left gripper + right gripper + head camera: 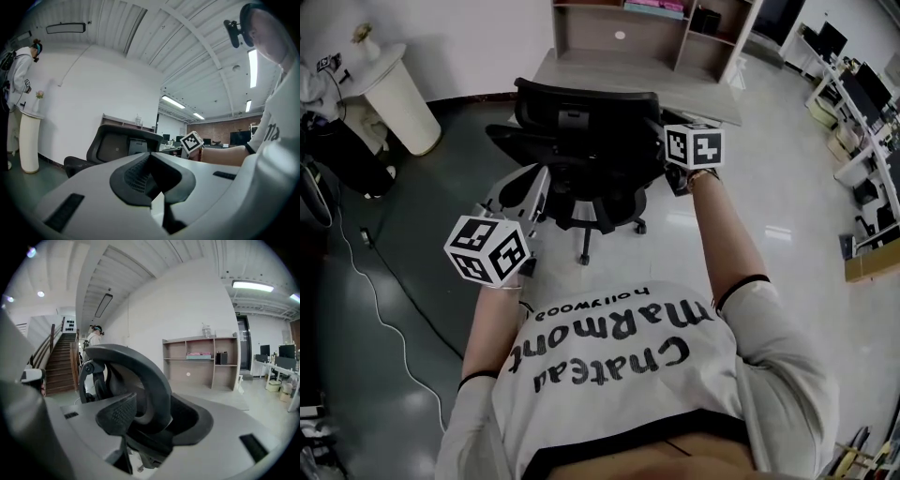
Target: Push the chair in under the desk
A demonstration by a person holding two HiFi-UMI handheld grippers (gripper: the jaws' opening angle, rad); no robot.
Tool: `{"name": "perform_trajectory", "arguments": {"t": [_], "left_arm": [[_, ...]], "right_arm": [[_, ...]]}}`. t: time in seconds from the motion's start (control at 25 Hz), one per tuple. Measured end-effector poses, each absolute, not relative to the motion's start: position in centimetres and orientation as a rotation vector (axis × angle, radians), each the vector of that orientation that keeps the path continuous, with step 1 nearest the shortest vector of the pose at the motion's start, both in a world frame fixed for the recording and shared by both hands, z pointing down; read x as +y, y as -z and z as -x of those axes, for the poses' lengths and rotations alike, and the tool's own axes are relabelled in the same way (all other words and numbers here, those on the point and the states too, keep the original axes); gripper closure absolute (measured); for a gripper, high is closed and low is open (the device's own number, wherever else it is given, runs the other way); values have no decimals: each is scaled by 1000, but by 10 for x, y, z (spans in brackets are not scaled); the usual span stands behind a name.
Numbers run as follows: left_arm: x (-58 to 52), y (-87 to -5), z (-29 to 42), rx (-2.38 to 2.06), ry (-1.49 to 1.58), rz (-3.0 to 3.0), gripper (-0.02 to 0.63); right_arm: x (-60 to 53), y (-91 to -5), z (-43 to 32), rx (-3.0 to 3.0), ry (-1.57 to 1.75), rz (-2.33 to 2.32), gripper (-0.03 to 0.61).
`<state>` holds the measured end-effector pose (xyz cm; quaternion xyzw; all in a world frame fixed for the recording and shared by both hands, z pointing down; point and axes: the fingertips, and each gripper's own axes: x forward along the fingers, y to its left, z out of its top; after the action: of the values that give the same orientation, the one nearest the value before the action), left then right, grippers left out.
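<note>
Your left gripper [151,176] is closed empty, your right gripper [140,420] seemingly clamps the stiff backrest [145,362]; the wheeled chair [591,187] should roll easily.

Dim, even indoor light; heavy wide-angle distortion in all views.
In the head view the floor [778,230] shows pale glare patches right of the chair [581,159], and the left edge falls dark. In both gripper views black corners ring the frame and straight lines bow toward the rim. Ceiling lights [253,68] burn out to white in the left gripper view; a ceiling strip light [253,285] glares in the right. The nearest surfaces of the left gripper [152,185] and right gripper [150,427] are out of focus.
</note>
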<state>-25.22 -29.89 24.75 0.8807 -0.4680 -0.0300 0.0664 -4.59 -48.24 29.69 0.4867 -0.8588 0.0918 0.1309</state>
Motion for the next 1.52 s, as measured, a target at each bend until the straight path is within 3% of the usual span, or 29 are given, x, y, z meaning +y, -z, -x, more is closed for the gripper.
{"name": "perform_trajectory", "arguments": {"t": [0.28,0.4,0.64,0.76,0.92,1.24,1.52], "left_arm": [[-279,-247,226,-1452,106,-2638,597],[-270,-252,207,-1458,73,-2647,597],[-246,-259,173,-1426,57,-2639,595],[-232,-262,164,-1420,65,-2635,595],[-208,-265,153,-1427,97,-2627,597],[-159,-272,133,-1482,119,-2620,597],[-133,-284,129,-1518,96,-2588,597]], "right_arm": [[-410,-308,39,-2565,-378,-1332,367],[-375,-326,40,-2564,-393,-1210,452],[-317,-331,36,-2622,-388,-1144,499],[-294,-326,29,-2665,-404,-1187,569],[-265,-312,21,-2759,-417,-1223,569],[-219,-282,-1,-2867,-142,-1302,569],[-199,-302,-24,-2832,-182,-1355,571]]}}
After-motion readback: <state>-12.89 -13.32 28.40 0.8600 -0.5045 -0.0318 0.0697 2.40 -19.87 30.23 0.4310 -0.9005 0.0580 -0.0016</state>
